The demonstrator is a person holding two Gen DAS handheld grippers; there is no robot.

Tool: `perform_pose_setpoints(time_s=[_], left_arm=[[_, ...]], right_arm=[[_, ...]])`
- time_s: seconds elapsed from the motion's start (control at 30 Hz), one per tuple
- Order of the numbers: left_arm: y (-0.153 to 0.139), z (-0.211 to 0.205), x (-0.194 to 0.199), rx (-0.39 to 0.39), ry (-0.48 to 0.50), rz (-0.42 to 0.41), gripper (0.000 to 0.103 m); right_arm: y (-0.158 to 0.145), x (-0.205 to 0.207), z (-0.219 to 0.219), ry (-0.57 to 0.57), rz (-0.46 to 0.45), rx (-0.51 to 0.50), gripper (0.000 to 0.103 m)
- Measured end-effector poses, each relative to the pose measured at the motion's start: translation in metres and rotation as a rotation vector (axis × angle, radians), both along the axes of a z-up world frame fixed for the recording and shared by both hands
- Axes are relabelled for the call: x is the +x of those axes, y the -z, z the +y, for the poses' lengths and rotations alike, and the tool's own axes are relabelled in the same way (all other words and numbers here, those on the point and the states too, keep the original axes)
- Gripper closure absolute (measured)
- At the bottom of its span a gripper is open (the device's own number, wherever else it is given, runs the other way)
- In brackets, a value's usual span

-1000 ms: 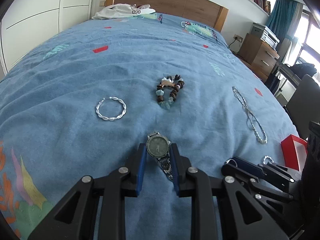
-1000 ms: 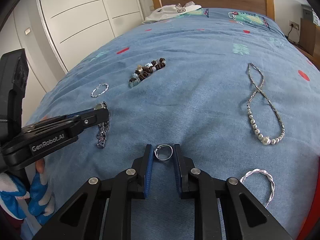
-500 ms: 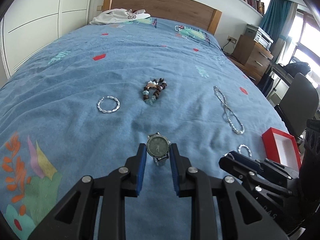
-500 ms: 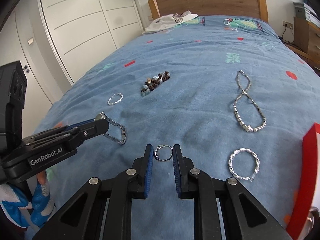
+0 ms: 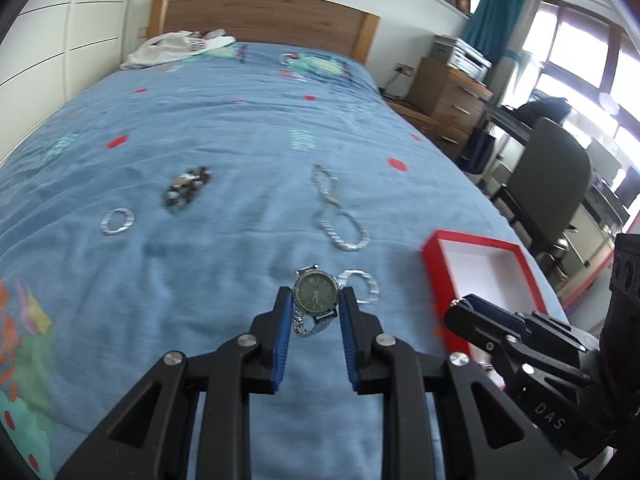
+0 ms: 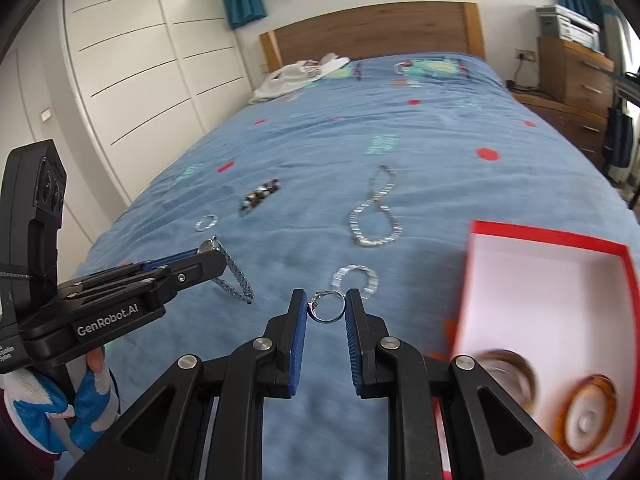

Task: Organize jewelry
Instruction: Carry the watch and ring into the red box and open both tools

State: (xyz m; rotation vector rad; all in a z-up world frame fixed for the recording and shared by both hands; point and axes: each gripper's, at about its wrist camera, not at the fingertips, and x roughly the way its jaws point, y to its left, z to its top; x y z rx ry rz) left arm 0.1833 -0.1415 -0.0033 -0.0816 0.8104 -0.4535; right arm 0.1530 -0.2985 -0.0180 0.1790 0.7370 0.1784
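My left gripper (image 5: pixel 314 300) is shut on a silver wristwatch (image 5: pixel 316 295) with a dark dial, its band hanging below, above the blue bedspread. My right gripper (image 6: pixel 326 306) is shut on a small silver ring (image 6: pixel 328 306). The left gripper (image 6: pixel 218 260) and the dangling watch band (image 6: pixel 236 276) show at left in the right wrist view. A red box (image 6: pixel 548 304) with a white inside lies at the right; two amber bangles (image 6: pixel 588 412) sit in its near part. On the bed lie a twisted silver bangle (image 6: pixel 356 278), a pearl necklace (image 6: pixel 374 216), a bead bracelet (image 6: pixel 260 197) and a silver hoop (image 6: pixel 207 222).
A wooden headboard (image 5: pixel 260 20) and a white garment (image 5: pixel 176 48) are at the far end. White wardrobe doors (image 6: pixel 132 72) line the left. A wooden dresser (image 5: pixel 448 100) and a dark chair (image 5: pixel 548 176) stand right of the bed. A gloved hand (image 6: pixel 76 404) holds the left gripper.
Both grippers have risen and shifted right with the watch and the ring held. The red box has come into view with its bangles; the jewelry on the bed now looks farther off.
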Motion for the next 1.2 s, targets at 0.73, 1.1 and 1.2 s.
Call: perform_pose_setpoints(time_s=[0.73, 1.1, 1.2], left_arm=[[0.043, -0.227, 0.011, 0.061, 0.326, 0.099, 0.081], [0.072, -0.238, 0.019, 0.170, 0.297, 0.115, 0.081], [0.073, -0.238, 0.020, 0.181, 0.297, 0.113, 0.081]], right_arm=[[0.043, -0.007, -0.186, 0.278, 0.169, -0.077, 0.083], [0.059, 0.000, -0.190, 0.245, 0.221, -0.161, 0.083], [0.060, -0.001, -0.186, 0.225, 0.226, -0.205, 0.083]])
